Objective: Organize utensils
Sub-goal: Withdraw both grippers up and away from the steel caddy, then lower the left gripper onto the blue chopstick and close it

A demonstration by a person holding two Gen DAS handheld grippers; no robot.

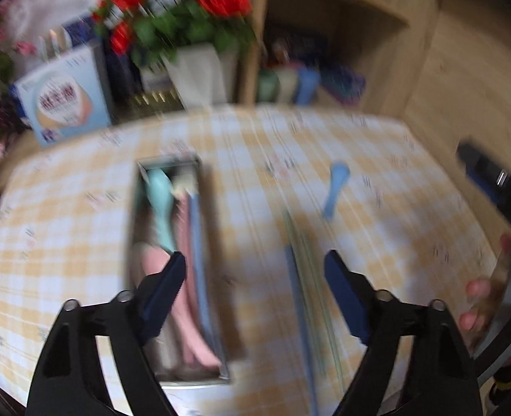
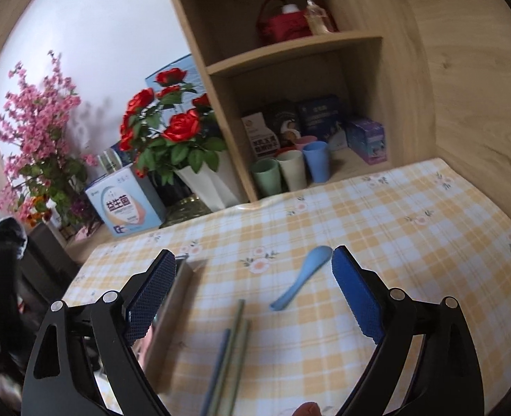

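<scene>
**Both grippers hanging empty over the checked table**

The left gripper [image 1: 255, 260] is hovering with its fingers spread wide and nothing between them, its left finger lying in front of the narrow utensil box [image 1: 134, 215] (the left wrist view is badly blurred). Inside the box a teal spoon [image 1: 161, 204], a pink spoon [image 1: 193, 329] and a blue stick-like piece [image 1: 199, 260] are lying lengthwise.

The right gripper [image 2: 253, 260] is also standing open and holding nothing. A light blue spoon [image 2: 304, 277] is lying on the yellow checked tablecloth [image 2: 411, 242], its bowl just beside the right finger's tip, well apart from the box [image 2: 172, 312], which is showing behind the left finger. Nearer the camera, a blue chopstick [image 2: 217, 367] and a pair of green chopsticks [image 2: 236, 346] are lying side by side on the cloth, between the box and the spoon.

At the back, four cups [image 2: 290, 170] are standing in the lower shelf compartment, beside a white vase of red roses [image 2: 172, 128].
</scene>
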